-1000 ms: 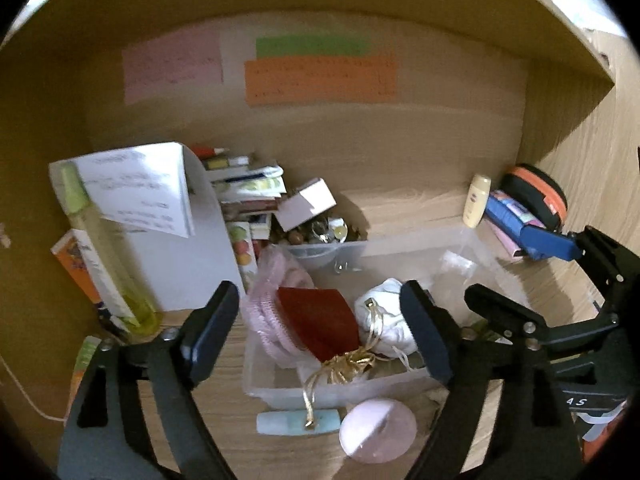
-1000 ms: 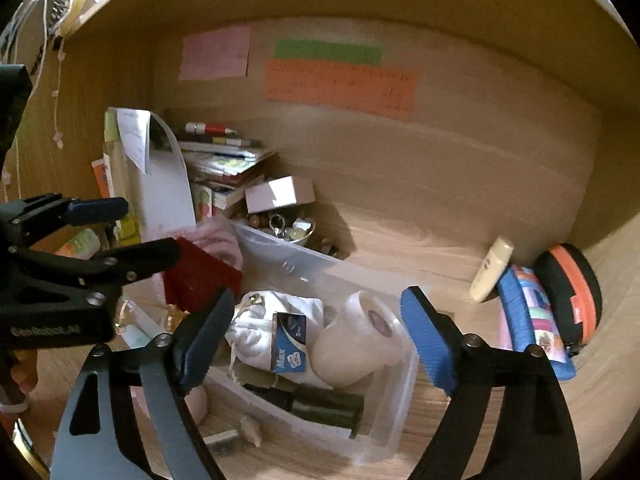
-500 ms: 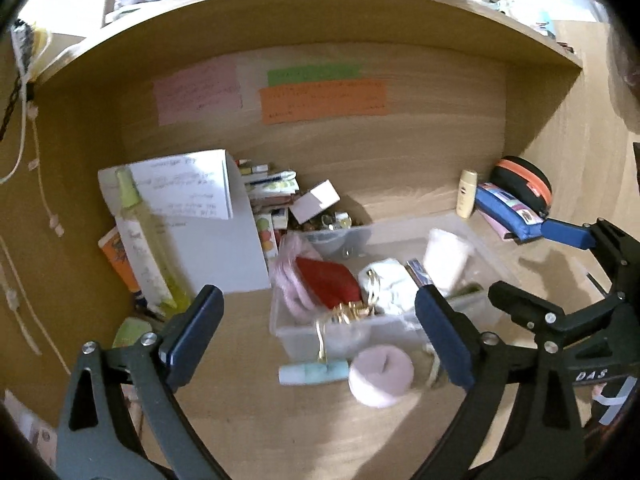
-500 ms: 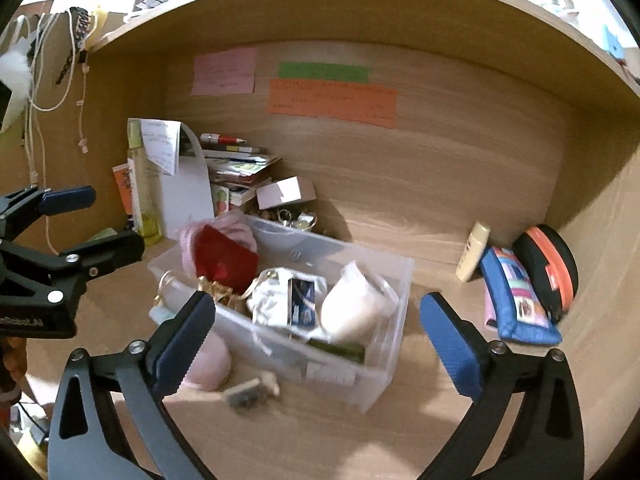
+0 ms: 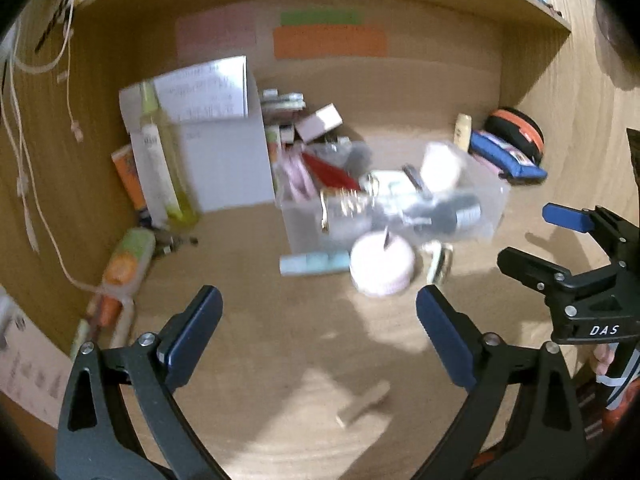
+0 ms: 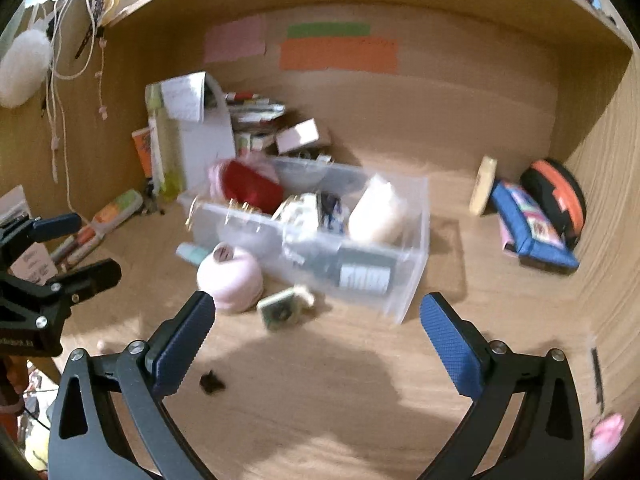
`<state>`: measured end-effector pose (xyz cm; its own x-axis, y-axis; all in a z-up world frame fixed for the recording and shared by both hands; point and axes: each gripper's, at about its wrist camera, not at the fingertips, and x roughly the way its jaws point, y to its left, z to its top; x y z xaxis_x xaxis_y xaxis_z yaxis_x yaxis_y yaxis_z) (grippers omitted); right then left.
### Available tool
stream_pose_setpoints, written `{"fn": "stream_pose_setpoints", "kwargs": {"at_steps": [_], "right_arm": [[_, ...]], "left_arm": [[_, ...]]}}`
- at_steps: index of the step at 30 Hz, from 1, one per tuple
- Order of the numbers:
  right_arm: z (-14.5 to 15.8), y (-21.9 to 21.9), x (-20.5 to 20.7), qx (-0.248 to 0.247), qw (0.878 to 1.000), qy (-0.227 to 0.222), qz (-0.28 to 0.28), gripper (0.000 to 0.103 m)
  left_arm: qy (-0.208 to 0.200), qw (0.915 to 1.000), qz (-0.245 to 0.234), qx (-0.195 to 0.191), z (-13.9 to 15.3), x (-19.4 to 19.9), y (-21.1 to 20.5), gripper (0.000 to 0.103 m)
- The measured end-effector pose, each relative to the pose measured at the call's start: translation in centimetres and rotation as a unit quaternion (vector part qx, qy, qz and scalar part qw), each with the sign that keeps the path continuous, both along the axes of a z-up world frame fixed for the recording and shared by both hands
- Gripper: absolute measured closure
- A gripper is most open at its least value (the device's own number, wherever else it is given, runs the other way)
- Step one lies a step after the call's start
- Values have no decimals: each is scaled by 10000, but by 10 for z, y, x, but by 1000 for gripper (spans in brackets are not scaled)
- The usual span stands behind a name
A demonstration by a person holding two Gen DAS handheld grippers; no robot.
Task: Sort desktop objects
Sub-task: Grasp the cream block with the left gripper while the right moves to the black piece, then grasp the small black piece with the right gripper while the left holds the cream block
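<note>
A clear plastic bin sits mid-desk, packed with a red pouch, a white roll, a dark bottle and gold ribbon. In front of it lie a pink round case, a mint tube and a small green-edged piece. My left gripper hangs open over bare desk short of these. My right gripper is open too, nothing between its fingers. Each gripper shows at the edge of the other's view.
A white folder with papers and a yellow-green bottle stand at back left, books behind. A blue pouch, an orange-black case and a cream tube lie right. Pens lie left. A black scrap sits near.
Both grippers have drawn back from the bin and sunk, so the bin looks smaller and farther off. Both sets of jaws have spread wider. Nothing was picked up.
</note>
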<state>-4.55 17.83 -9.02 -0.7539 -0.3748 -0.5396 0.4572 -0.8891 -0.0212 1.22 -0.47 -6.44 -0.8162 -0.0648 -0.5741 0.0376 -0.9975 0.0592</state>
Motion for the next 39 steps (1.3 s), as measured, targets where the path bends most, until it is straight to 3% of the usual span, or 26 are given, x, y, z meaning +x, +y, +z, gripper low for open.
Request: {"fn": "stream_pose_setpoints", "kwargs": {"at_steps": [11,13,15,18,22,24,29,34,39], "right_arm": [[-30,-14,25,81,9993,-338,170,3],[-35,-18,29,116,9989,-367,251,7],[-39,-23,30,165,9984,-435,331,15],[-47,-32,28,227,9969,-584,480,29],[-57,-41,28,341,9951,-699,603,39],[-59,-43,27,369,9945,-733,651,51],[-61,-48,24,391,9935,-804,705,57],[-61,-50,24,393,9929,-812,770,71],[-61,-50,25,375,9929,-786,808,86]], "left_arm": [[-264,9985,-420,243,-35,25,3,5],[-275,9983,-447,245,-39,28,4,10],[-332,9981,-457,229,-43,29,5,20],[-377,9979,-438,278,-47,28,4,29],[-395,9979,-421,290,-53,27,3,37],[-407,9979,-401,292,-55,25,3,42],[-547,9966,-423,438,-62,15,1,56],[-552,9966,-428,435,-61,14,1,68],[-553,9966,-341,513,-61,11,-4,89]]}}
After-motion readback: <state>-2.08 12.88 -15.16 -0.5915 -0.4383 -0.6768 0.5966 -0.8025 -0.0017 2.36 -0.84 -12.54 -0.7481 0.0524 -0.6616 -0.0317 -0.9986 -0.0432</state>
